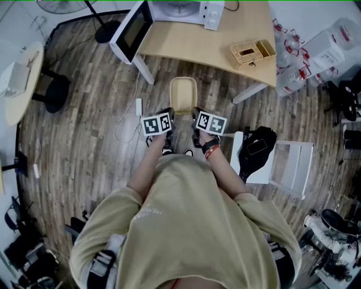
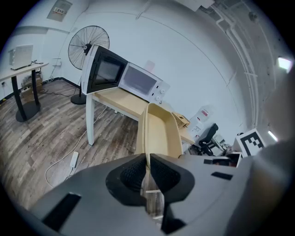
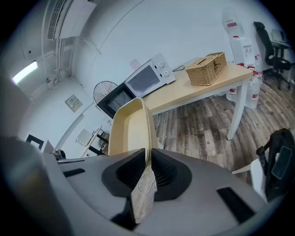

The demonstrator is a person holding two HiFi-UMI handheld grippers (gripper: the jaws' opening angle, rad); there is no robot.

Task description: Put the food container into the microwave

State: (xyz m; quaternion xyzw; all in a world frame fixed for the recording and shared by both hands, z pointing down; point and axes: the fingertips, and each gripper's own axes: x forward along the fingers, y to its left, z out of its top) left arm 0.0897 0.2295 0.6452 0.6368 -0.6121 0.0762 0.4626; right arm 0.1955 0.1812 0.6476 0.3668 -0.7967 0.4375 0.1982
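A beige open food container (image 1: 183, 93) hangs in the air between both grippers, above the wooden floor in front of the table. My left gripper (image 1: 167, 117) is shut on its left rim, and my right gripper (image 1: 197, 117) is shut on its right rim. In the left gripper view the container (image 2: 161, 131) stretches away from the jaws; in the right gripper view the container (image 3: 126, 129) does the same. The white microwave (image 1: 186, 10) stands on the far side of the table with its door (image 1: 133, 31) swung open to the left. The microwave (image 2: 138, 82) faces me, some distance off.
A light wooden table (image 1: 220, 42) carries a wicker basket (image 1: 251, 52). A white cable with a power strip (image 1: 139, 106) lies on the floor at the left. A white chair with a black bag (image 1: 256, 149) stands at the right. A standing fan (image 2: 88, 46) is behind the microwave.
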